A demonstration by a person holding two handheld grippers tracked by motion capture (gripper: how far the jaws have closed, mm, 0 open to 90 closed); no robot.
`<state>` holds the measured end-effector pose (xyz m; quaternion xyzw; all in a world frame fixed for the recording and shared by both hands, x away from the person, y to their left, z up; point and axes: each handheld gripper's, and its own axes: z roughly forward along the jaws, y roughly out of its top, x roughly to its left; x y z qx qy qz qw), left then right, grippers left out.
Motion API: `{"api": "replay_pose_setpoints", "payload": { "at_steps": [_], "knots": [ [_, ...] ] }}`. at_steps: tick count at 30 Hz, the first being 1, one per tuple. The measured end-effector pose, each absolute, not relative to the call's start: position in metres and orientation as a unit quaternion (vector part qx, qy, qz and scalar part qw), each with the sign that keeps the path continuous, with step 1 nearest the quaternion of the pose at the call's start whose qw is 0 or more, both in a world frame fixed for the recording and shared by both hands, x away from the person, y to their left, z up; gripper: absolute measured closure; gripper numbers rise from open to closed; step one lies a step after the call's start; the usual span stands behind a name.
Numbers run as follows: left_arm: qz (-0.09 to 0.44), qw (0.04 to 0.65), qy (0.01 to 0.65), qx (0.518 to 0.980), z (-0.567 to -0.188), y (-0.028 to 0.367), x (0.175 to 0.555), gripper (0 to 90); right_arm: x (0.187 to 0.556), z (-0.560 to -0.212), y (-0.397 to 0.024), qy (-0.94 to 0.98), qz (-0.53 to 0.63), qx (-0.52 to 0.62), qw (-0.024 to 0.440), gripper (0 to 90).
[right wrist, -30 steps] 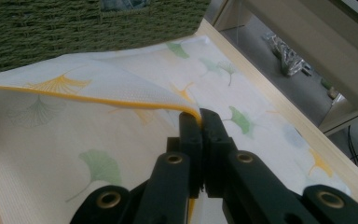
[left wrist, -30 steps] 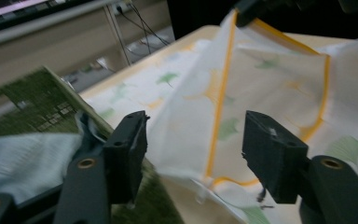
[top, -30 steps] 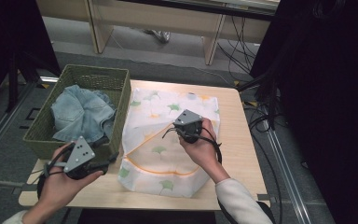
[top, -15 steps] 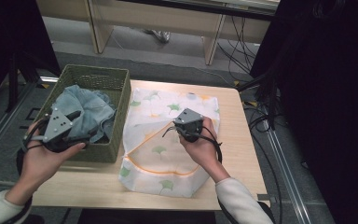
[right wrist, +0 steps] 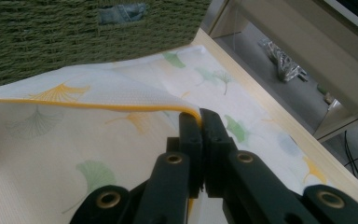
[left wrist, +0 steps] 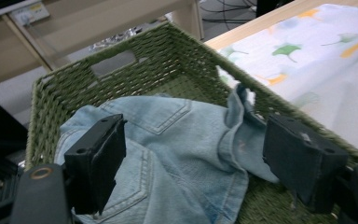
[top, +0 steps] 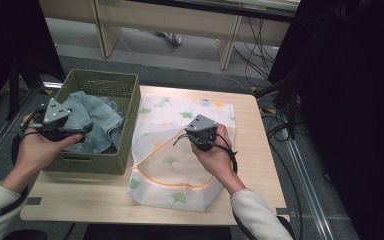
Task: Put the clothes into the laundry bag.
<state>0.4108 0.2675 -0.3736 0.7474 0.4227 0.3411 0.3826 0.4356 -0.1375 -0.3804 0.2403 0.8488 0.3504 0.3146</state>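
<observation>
- Jeans, pale blue denim, lie crumpled in the green woven basket, straight ahead of and below my left gripper.
- My left gripper's jaws have just been opening and now stand wide apart; nothing is gripped, and its pads do not touch the denim, which shows through the gap between them in the left gripper view.
- Seen from that gripper, a back pocket of the jeans sits just beyond the gap, and a fold of the cloth runs up against the basket wall toward the right-hand jaw.
- In the high view my left hand holds the gripper over the near left corner of the basket, pointing across it.
- My right gripper is clenched on the laundry bag, a white mesh one printed with green and yellow leaves (ginkgo, by the look of them).
- Its jaws are pressed together on the bag's orange-trimmed edge, which is lifted at that spot and runs away to the gripper's left.
- The rest of the bag lies flat on the wooden table beneath and around my right gripper, with its left edge touching the basket side.
- Beyond the right gripper's tips, the basket's side wall stands close, a bit of denim showing through its handle slot.
</observation>
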Motion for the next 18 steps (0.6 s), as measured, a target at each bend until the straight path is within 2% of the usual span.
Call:
{"api": "replay_pose_setpoints", "payload": {
  "at_steps": [18],
  "knots": [
    [0.285,0.288,0.466,0.787,-0.398,0.271,0.473,17.5,0.435,-0.381,-0.137,0.849,0.351,0.242,0.312,89.8]
  ]
}}
